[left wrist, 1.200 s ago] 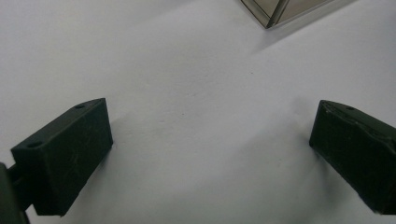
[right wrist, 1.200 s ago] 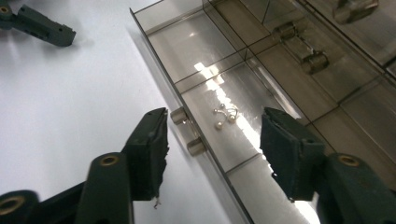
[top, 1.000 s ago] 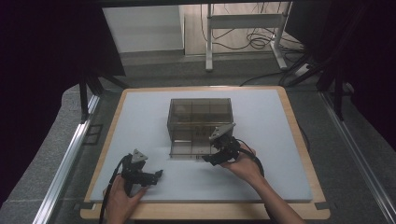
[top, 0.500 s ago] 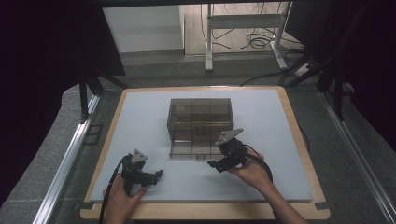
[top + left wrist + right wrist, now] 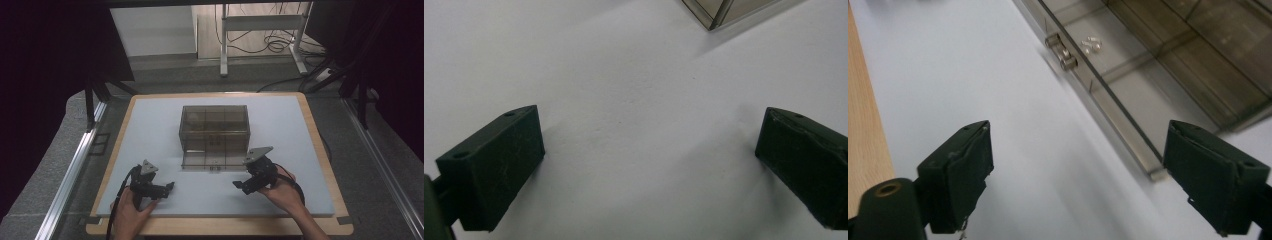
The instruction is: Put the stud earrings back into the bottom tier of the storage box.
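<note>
On the wooden-edged table [image 5: 320, 150] w/ a pale grey-white mat [image 5: 150, 130], high view: a smoky transparent plastic box w/ inner dividers [image 5: 215, 125] sits near the middle of the mat, its clear front flap [image 5: 214, 160] lying folded down flat on the mat toward the person. Left black two-jaw gripper [image 5: 167, 187] is held low at the near-left part of the mat, jaws pointing right, well apart from the box; left hand [image 5: 131, 212] wraps its grip, cable looping beside it. Right black two-jaw gripper [image 5: 239, 185] is at near-right, just off the flap's right front corner, jaws pointing left; right hand [image 5: 282, 190] holds it from behind, grey three-cornered plate on top. Jaw gap too small to judge from up here. Left gripper view: left gripper [image 5: 644, 170] has jaws spread wide, nothing btwn them, bare mat [image 5: 624, 75] underneath; one corner of the box [image 5: 719, 10] shows at the top edge, apart from the jaws. Right gripper view: right gripper [image 5: 1083, 185] jaws also spread wide & empty, over the mat [image 5: 973, 75]; the flap's edge [image 5: 1108, 110] runs diagonally past the far jaw, w/ a small metal latch piece [image 5: 1060, 50] on it & a few tiny silvery bits [image 5: 1092, 44] lying inside on the clear surface; the table's wood rim [image 5: 863, 140] at left. Slight blur here.
</note>
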The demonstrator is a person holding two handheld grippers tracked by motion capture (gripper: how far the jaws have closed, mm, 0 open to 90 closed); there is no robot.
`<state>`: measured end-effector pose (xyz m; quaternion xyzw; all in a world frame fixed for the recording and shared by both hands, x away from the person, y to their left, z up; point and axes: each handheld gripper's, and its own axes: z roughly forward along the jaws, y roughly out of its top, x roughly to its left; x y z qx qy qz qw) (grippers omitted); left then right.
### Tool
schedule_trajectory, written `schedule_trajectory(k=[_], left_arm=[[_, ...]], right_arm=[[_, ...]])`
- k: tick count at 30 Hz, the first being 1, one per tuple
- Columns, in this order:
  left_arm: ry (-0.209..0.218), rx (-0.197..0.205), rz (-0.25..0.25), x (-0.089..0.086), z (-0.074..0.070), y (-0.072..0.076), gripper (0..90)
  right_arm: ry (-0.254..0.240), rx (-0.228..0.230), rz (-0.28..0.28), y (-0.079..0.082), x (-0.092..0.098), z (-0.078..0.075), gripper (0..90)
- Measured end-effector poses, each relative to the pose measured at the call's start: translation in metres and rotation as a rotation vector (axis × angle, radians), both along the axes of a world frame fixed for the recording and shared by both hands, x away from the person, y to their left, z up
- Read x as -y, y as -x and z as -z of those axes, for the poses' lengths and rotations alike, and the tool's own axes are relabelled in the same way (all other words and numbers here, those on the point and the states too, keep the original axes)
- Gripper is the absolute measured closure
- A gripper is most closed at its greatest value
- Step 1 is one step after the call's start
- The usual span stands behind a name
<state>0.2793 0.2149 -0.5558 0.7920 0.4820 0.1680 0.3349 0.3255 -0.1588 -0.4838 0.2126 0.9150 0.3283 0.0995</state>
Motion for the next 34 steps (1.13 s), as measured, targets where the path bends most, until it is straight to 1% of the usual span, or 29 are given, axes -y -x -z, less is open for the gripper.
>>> schedule_trajectory(k=[4,6,7,9,10,11,15,17,20,21,23,27,34], left_arm=[[-0.004,-0.002,0.004,0.000,0.000,0.000,0.0],[-0.004,-0.002,0.003,0.000,0.000,0.000,0.0],[-0.004,-0.002,0.003,0.000,0.000,0.000,0.0],[-0.004,-0.002,0.003,0.000,0.000,0.000,0.0],[-0.004,-0.002,0.003,0.000,0.000,0.000,0.0],[-0.004,-0.001,0.003,0.000,0.000,0.000,0.0],[-0.004,-0.001,0.003,0.000,0.000,0.000,0.0],[-0.004,-0.001,0.003,0.000,0.000,0.000,0.0],[-0.004,-0.001,0.003,0.000,0.000,0.000,0.0],[-0.004,-0.001,0.004,0.000,0.000,0.000,0.0],[-0.004,-0.001,0.003,0.000,0.000,0.000,0.0],[-0.005,-0.001,0.003,0.000,0.000,0.000,0.0],[-0.006,0.001,0.003,0.000,0.000,0.000,0.0]], right_arm=[[0.009,-0.002,0.011,0.003,0.007,0.003,9.4],[0.011,0.000,0.020,0.005,0.014,0.007,8.3],[0.011,0.000,0.020,0.005,0.014,0.007,8.3],[0.014,-0.001,0.029,0.007,0.022,0.013,7.2],[0.014,-0.001,0.029,0.007,0.022,0.013,7.2],[0.018,0.000,0.044,0.008,0.028,0.018,6.7],[0.011,0.005,0.067,0.010,0.040,0.029,6.0],[-0.001,0.001,0.085,0.011,0.047,0.036,5.9],[-0.005,0.003,0.093,0.011,0.051,0.040,5.9],[-0.012,0.006,0.105,0.012,0.057,0.046,5.5],[-0.036,0.017,0.103,0.013,0.060,0.048,5.4],[-0.065,0.031,0.104,0.014,0.063,0.051,4.8],[-0.069,0.034,0.106,0.015,0.063,0.052,4.9]])
